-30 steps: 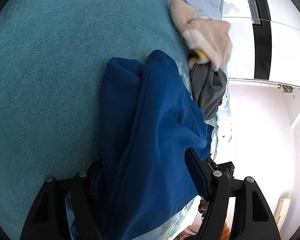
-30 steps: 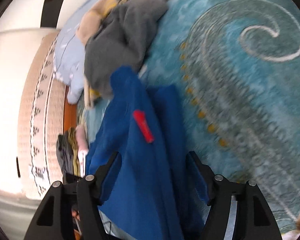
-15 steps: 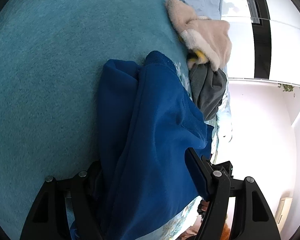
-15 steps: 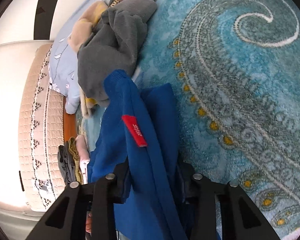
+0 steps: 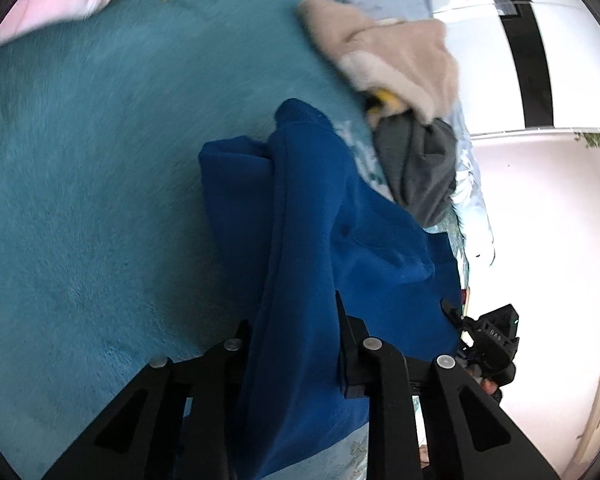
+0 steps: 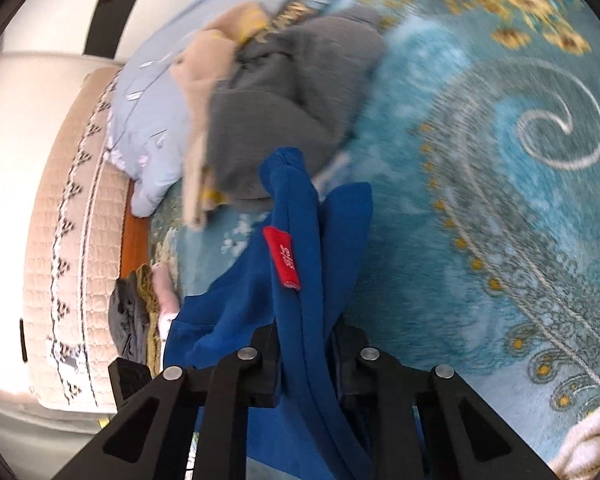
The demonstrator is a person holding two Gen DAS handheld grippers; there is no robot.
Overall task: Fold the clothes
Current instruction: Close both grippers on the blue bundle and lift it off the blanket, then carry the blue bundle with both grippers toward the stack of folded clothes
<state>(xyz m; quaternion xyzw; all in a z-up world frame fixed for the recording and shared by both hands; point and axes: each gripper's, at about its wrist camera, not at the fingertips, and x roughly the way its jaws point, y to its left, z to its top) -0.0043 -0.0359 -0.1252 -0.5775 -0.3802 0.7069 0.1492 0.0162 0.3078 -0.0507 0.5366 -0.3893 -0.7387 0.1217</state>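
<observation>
The left gripper [image 5: 296, 344] pinches a thick fold of the blue sweatshirt [image 5: 320, 216], its two black fingers pressed in against the fabric from either side so that the cloth bulges up between them. From there the sweatshirt runs away from the camera in long lengthwise folds across the teal blanket [image 5: 100, 200] and ends in a ribbed edge near a heap of other clothes. The right gripper [image 6: 306, 360] is likewise clamped on the blue sweatshirt [image 6: 300, 280], its fingers drawn close together on a narrow band of cloth that carries a red label [image 6: 283, 256] with small white lettering too blurred to read. In the right wrist view the garment lies over the patterned blue rug-like cover [image 6: 500, 200], which shows pale swirls and yellow dots. Just beyond the sweatshirt's far end sits a grey garment [image 6: 292, 112], touching or overlapping a beige fleecy garment [image 6: 204, 64], and both rest against a pale blue pillow [image 6: 152, 112]. The left wrist view shows the same grey garment [image 5: 416, 168] and beige fleecy garment [image 5: 396, 52] at the blanket's edge, with the right gripper's black body [image 5: 488, 340] visible beyond the sweatshirt. A quilted cream headboard [image 6: 72, 240] stands at the left of the right wrist view.
</observation>
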